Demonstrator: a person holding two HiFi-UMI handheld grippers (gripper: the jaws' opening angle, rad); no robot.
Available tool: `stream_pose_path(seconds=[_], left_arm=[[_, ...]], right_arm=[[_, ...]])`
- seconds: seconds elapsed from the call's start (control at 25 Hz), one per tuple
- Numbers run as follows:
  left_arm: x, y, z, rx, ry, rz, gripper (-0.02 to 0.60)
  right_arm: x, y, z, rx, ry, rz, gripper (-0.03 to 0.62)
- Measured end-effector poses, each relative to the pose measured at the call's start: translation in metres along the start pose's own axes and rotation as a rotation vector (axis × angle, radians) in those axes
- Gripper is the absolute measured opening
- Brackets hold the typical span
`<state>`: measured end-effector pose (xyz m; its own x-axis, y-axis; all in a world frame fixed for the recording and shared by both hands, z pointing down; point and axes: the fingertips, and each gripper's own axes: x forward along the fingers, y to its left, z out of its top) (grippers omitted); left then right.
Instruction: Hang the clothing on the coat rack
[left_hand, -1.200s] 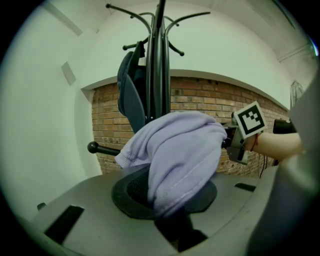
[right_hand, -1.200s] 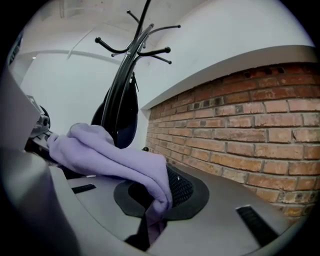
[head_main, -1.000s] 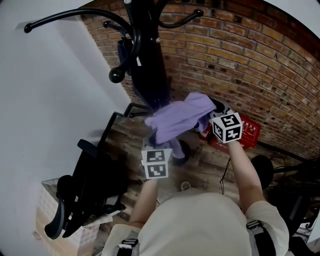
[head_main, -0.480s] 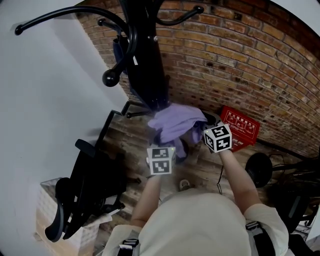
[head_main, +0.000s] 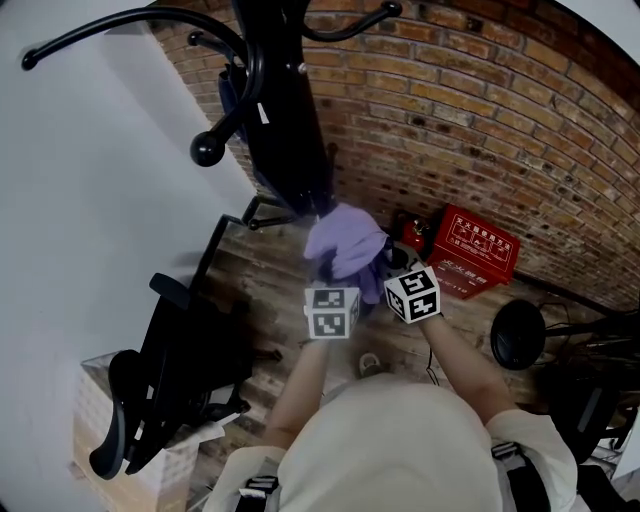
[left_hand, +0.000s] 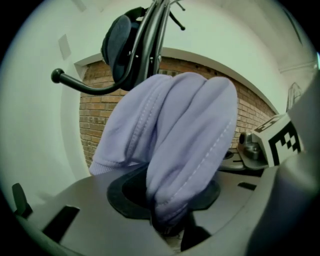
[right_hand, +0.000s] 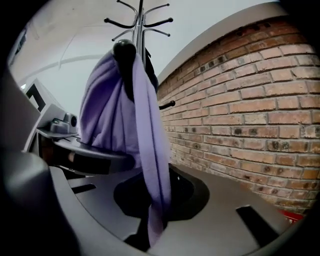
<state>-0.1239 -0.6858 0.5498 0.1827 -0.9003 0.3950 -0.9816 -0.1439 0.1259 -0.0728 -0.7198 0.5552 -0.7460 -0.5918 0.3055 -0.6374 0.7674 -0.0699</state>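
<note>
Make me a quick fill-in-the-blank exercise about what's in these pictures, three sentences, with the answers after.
1. The right hand-held gripper is shut on a ___ garment.
2. In the head view, the wall to the right of the black coat rack is built of ___.
3. On the floor at the foot of that wall sits a ___ box.
Missing words: purple; brick; red.

Right hand-held gripper (head_main: 390, 264), jaws pinched tight

Red box (head_main: 470, 255) against brick wall (head_main: 500, 130), black office chair (head_main: 170, 370) at left, perhaps a round stand base (head_main: 517, 335)
</note>
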Motion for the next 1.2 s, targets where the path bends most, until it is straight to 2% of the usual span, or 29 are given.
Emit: stream_pose_path(seconds=[0.32, 0.44, 0.56, 0.68, 0.96, 1.2], left_arm=[[-0.001, -0.006, -0.005, -0.015, 0.002, -0.031, 0.152], [-0.007, -0.008, -0.005, -0.026, -0.003, -0.036, 0.198], [-0.019, -0.01, -0.01, -0.04, -0.009, -0.036, 0.278], [-0.037, -0.013, -0.014, -0.059, -0.021, -0.028, 0.31], [-0.088, -0.012, -0.037, -0.12, -0.021, 0.017, 0.318], [-0.143, -0.015, -0.045, -0.209, -0.1, 0.056, 0.303]], right_arm=[[-0.005, 0.013, -0.003, 0.005, 0.0, -0.006, 0.018], [-0.01, 0.014, -0.004, 0.004, 0.004, -0.008, 0.02], [-0.02, 0.015, -0.004, 0.005, 0.005, -0.004, 0.077], [-0.033, 0.015, -0.004, 0.004, 0.003, -0.014, 0.132], [-0.073, 0.027, -0.004, -0.004, -0.015, -0.052, 0.155], [-0.121, 0.06, 0.003, -0.013, -0.065, -0.049, 0.155]])
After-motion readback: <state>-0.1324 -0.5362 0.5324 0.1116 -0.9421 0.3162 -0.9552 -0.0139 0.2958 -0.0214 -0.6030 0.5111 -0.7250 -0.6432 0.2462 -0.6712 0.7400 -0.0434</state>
